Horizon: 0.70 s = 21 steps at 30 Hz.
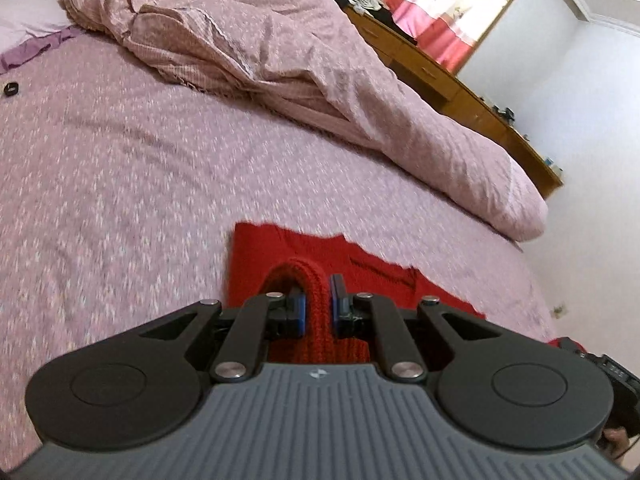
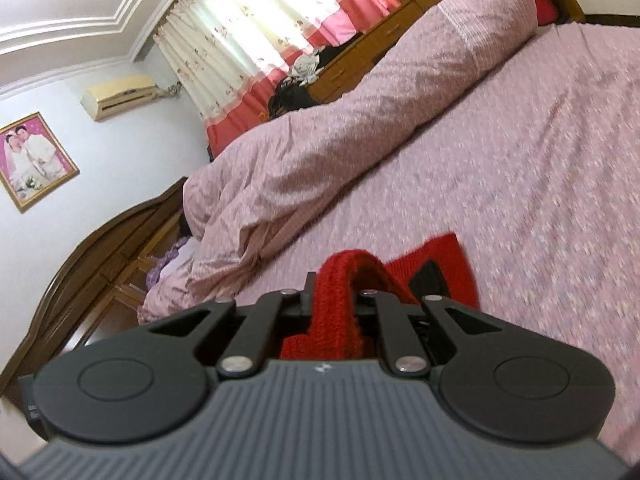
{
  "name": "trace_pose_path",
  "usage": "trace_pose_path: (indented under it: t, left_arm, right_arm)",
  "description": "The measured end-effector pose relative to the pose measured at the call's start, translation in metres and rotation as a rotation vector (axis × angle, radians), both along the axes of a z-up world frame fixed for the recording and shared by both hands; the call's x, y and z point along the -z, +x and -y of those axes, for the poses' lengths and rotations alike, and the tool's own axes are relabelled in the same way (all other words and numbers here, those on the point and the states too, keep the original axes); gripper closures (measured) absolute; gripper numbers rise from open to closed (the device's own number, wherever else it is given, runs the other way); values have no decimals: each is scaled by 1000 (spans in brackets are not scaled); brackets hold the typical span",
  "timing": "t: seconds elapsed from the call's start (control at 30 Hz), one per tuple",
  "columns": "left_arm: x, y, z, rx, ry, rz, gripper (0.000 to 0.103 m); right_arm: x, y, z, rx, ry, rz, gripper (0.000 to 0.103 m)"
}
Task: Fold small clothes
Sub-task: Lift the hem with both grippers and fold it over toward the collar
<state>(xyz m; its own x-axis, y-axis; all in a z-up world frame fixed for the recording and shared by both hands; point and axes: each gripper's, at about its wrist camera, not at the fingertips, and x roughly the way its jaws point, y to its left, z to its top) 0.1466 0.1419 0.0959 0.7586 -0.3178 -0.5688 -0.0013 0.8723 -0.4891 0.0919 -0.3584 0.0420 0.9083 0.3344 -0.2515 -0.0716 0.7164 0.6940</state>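
Left claw: your left gripper (image 1: 316, 300) is pinching narrow on a raised fold of the red knit garment (image 1: 320, 256), blue pads (image 1: 338, 296) pressing in from both sides.
Right claw: your right gripper (image 2: 334, 296) is clamping narrow on another bunched-up ridge of the same red knit (image 2: 432, 260); its pads are mostly hiding under the wool.
Garment: the rest of it is lying flat on the bed just beyond both claws, near edge lifting up into the fingers.
Surface: you're working over a pink speckled bedsheet (image 1: 120, 184), with a rumpled pink duvet (image 1: 300, 72) piling along the far side.
Room: a wooden cabinet (image 1: 448, 80) is running behind the duvet, red-and-white curtains (image 2: 260, 28) are glowing at the window, and a framed wedding photo (image 2: 34, 160) plus an air conditioner (image 2: 120, 96) are hanging on the far-left wall.
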Motion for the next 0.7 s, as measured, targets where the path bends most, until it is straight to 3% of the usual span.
trace_pose_path:
  t: [0.23,0.33,0.5,0.7]
  left_arm:
    - [8,63,4,-44,32,-5,90]
    - [20,88,8,-33,36,-32,90]
    - [46,122,16,-25,112,-63,90]
    - [79,145,15,-1,158,-134,90]
  right_arm:
    - [5,41,5,58,-10,-10,92]
    - [13,62,5,69,-17,-32,92]
    - [32,92,-2,99,-70,-69,92]
    - [61,111,0,136,-105,-152,92]
